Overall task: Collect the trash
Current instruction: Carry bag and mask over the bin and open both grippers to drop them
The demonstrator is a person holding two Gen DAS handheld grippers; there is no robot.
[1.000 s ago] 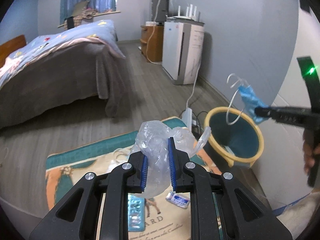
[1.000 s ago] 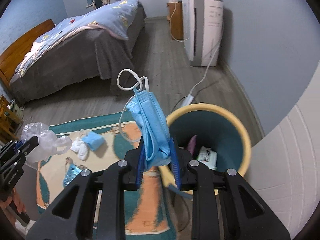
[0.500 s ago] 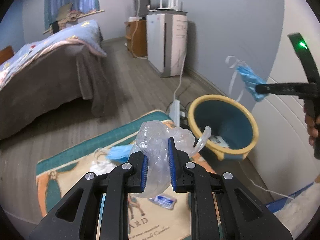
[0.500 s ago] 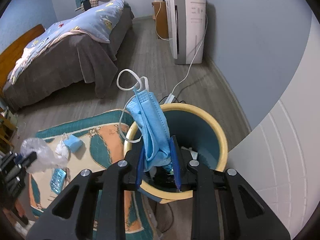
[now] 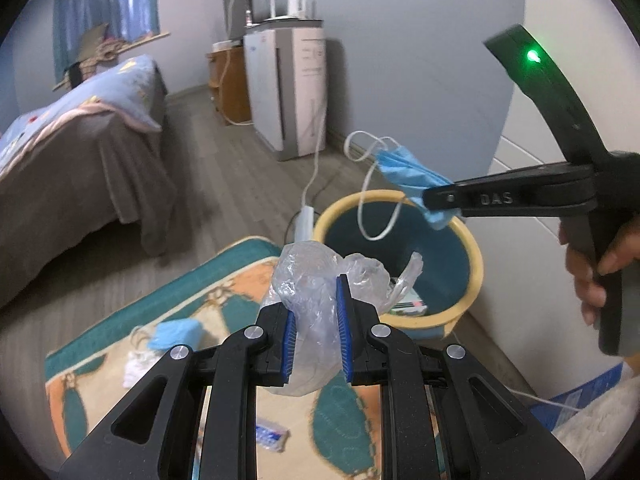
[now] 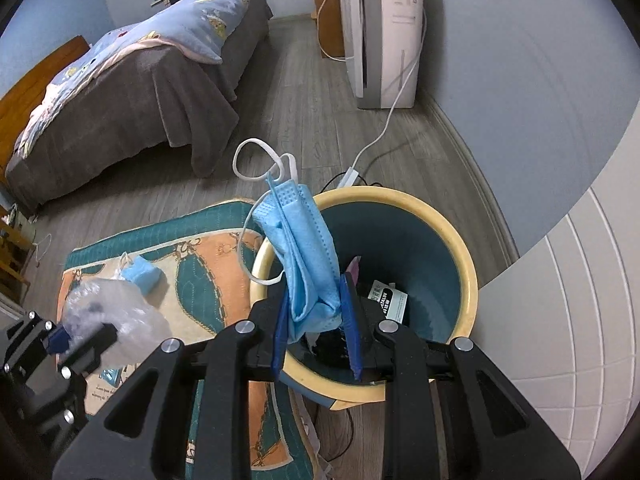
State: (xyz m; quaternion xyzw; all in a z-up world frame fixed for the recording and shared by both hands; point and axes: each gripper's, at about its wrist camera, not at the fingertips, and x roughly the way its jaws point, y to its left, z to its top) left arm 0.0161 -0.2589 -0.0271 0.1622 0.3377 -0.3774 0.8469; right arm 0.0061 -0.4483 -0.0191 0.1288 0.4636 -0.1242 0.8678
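Note:
My right gripper is shut on a blue face mask and holds it above the yellow-rimmed teal trash bin. It also shows in the left wrist view, mask over the bin. My left gripper is shut on a crumpled clear plastic bag, just left of the bin above the rug; it shows in the right wrist view with the bag. The bin holds some packets.
A patterned rug carries another blue mask, white tissue and a small wrapper. A bed stands at the left, an air purifier at the wall, a power strip behind the bin.
Both grippers have moved closer to the bin. The mask now hangs over the bin's opening, and the plastic bag has come near its left rim.

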